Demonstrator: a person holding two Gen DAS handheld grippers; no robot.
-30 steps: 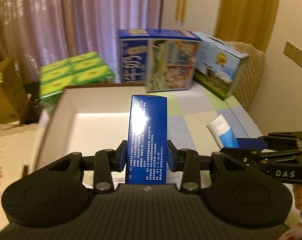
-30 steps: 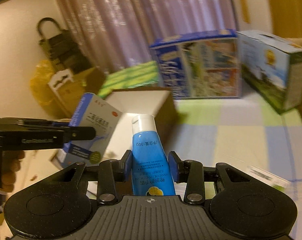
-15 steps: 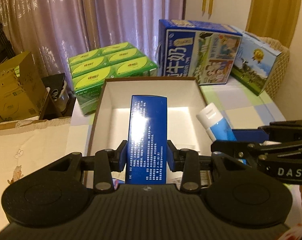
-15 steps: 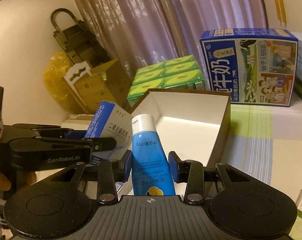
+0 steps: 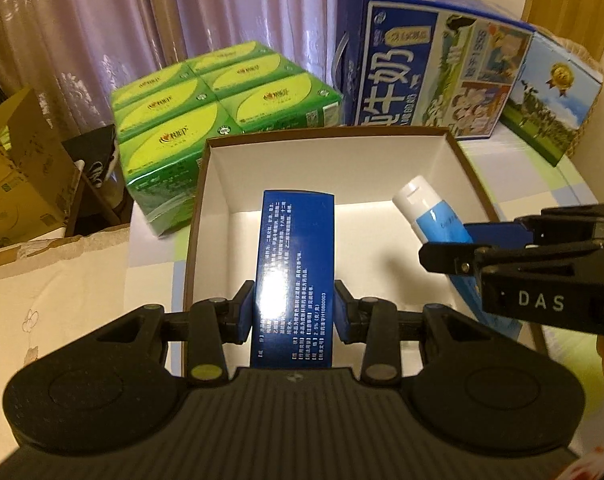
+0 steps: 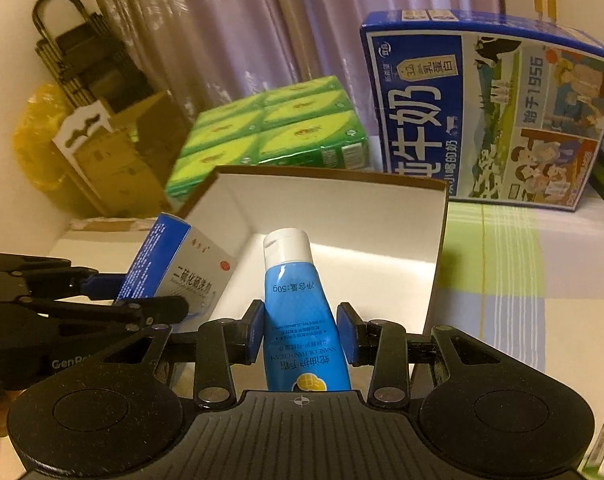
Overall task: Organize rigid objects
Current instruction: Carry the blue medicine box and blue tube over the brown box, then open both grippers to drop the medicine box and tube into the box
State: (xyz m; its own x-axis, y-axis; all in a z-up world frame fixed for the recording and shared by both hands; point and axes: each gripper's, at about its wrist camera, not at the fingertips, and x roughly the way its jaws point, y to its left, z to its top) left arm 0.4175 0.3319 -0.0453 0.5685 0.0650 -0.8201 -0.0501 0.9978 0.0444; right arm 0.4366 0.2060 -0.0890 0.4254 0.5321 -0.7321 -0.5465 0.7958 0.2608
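The left gripper (image 5: 294, 316) stays clamped on the blue medicine carton (image 5: 294, 276), now over the open white box (image 5: 326, 148). Beside it, the right gripper (image 6: 301, 334) pinches the blue hand-cream tube (image 6: 298, 304), also moved above the box. Beyond stand green packs (image 5: 222, 104) and a milk case (image 5: 434, 76), nearer than before.

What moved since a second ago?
Both grippers swung toward the open white box and came in over it, so the blue medicine box and the blue hand cream tube now hang above its inside. Nothing was let go: both jaws stay clamped on their items.
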